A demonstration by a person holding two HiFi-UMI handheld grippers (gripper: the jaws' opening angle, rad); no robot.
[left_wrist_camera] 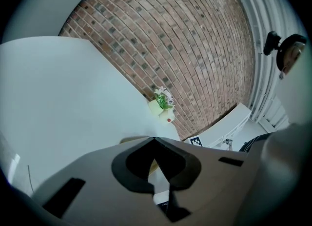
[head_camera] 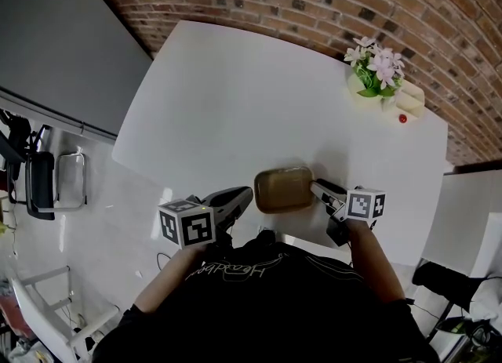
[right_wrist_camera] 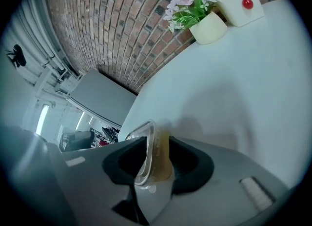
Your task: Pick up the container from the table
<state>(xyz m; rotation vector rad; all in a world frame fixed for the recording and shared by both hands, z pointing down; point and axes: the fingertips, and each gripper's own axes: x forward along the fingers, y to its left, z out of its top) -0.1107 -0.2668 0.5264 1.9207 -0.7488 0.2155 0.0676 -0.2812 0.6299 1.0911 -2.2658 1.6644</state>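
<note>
Though upside down and only partly legible, pale script lettering across black shirt [head_camera: 267, 306], opening letters apparently "Head". No brand or label visible on container. Black-and-white square markers on cube of each gripper, no text.

Item: container [head_camera: 284, 189]. Shallow, rounded-rectangular, clear plastic with clear lipped lid; contents amber-brown, opaque. Resting flat on white table [head_camera: 235, 95], close to near edge, about midway along it.

Right gripper [head_camera: 320, 190]: at container's right end, jaws spread wide. In right gripper view, container [right_wrist_camera: 153, 156] seen edge-on between jaws of right gripper [right_wrist_camera: 157, 141], lid rim toward one jaw, amber body toward the other; no clear clamping on either side.

Left gripper [head_camera: 239, 197]: just beside container's left end, contact not determinable. In left gripper view, left gripper [left_wrist_camera: 154, 139] with jaw tips pressed together, nothing between; sliver of tan container visible behind tips.

Also on table, far right corner: cream pot of pink-white flowers [head_camera: 375, 71]; cream box with red knob [head_camera: 408, 103] beside it, well apart from container.
</note>
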